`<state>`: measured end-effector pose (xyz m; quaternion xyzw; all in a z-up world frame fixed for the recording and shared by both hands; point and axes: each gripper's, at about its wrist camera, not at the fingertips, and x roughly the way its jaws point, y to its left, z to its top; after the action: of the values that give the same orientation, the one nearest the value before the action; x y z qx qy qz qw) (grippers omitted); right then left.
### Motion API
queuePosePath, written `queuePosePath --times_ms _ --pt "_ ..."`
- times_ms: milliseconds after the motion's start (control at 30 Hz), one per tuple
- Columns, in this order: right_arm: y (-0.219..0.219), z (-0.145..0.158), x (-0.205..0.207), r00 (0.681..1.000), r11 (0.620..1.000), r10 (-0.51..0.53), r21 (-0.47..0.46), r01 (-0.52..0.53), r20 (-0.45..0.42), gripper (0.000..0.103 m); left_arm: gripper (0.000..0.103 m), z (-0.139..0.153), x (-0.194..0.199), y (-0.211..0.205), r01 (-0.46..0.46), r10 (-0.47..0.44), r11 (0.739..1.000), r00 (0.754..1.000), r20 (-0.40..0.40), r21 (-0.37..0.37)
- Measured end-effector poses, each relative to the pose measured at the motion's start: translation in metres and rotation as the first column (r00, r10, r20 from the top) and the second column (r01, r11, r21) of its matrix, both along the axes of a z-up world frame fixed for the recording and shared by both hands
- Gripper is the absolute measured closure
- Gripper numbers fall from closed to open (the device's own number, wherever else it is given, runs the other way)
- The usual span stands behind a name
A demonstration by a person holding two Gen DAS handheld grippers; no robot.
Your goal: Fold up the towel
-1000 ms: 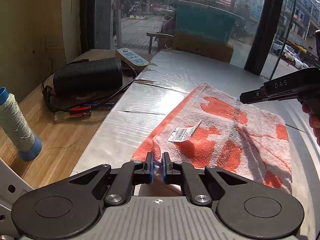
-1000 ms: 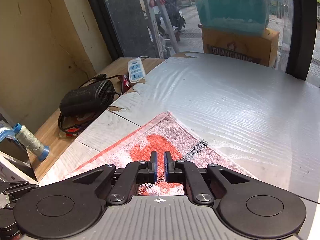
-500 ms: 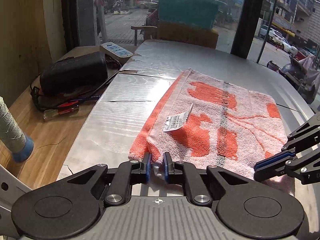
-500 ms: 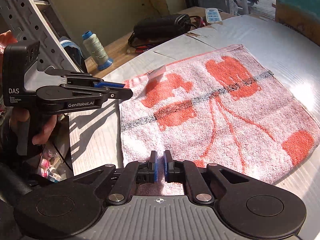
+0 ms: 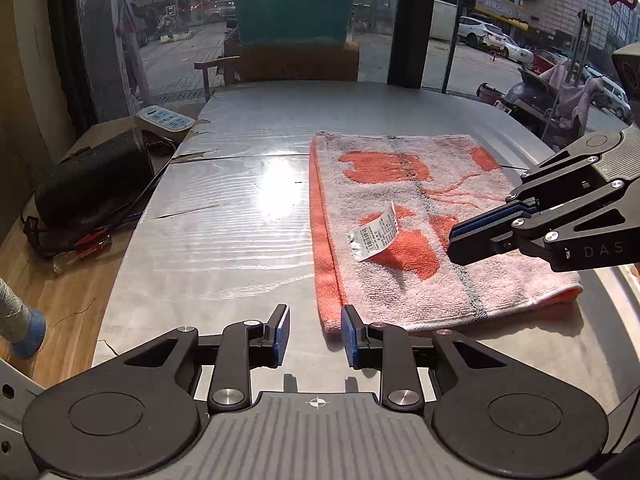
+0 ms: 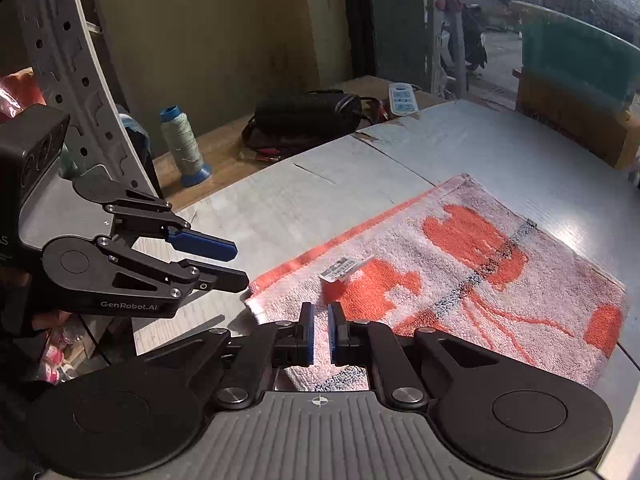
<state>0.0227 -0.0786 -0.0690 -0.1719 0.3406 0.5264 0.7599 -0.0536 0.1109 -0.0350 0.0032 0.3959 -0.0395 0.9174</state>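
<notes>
A pink towel with orange patches (image 5: 420,216) lies folded flat on the silver table (image 5: 224,232), a white label (image 5: 374,236) sticking up from its top. My left gripper (image 5: 314,336) is open just short of the towel's near left corner, touching nothing. In the right wrist view the left gripper (image 6: 236,264) hangs open beside the towel (image 6: 460,280). My right gripper (image 6: 320,336) hovers shut over the towel's near part, close to the label (image 6: 344,268). From the left wrist view the right gripper (image 5: 454,240) shows no cloth between its pads.
On the wooden bench to the left lie a black pouch with cables (image 5: 92,188), a power strip (image 5: 166,120) and a thread spool (image 6: 182,144). A perforated metal rack (image 6: 68,60) stands at the near left. A cardboard box with a teal tub (image 5: 296,36) sits behind the table.
My left gripper has opened and let go of the towel's near left corner. The right gripper has swung in over the towel, which now lies flat.
</notes>
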Motion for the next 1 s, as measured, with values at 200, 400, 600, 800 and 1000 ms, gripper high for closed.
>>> queuePosePath --times_ms 200,400,600,800,1000 --pt "0.038 -0.011 -0.034 0.983 0.988 0.138 -0.093 -0.127 0.118 0.095 0.065 -0.004 0.011 -0.002 0.028 -0.027 0.996 1.0 -0.009 0.087" --pt "0.055 -0.023 -0.05 0.955 0.968 0.205 -0.189 -0.166 0.214 0.095 0.065 -0.01 0.012 -0.002 0.132 -0.127 0.986 0.99 -0.058 0.104" --pt "0.059 -0.034 -0.048 0.955 0.965 0.206 -0.206 -0.162 0.215 0.095 0.065 -0.015 0.015 0.001 0.176 -0.17 0.98 0.983 -0.065 0.098" --pt "0.056 -0.034 -0.045 0.961 0.968 0.195 -0.198 -0.156 0.197 0.095 0.065 -0.013 0.018 0.001 0.193 -0.188 0.978 0.98 -0.062 0.082" --pt "0.053 -0.033 -0.045 0.963 0.968 0.19 -0.198 -0.152 0.193 0.095 0.065 -0.012 0.021 -0.003 0.228 -0.221 0.969 0.972 -0.082 0.091"
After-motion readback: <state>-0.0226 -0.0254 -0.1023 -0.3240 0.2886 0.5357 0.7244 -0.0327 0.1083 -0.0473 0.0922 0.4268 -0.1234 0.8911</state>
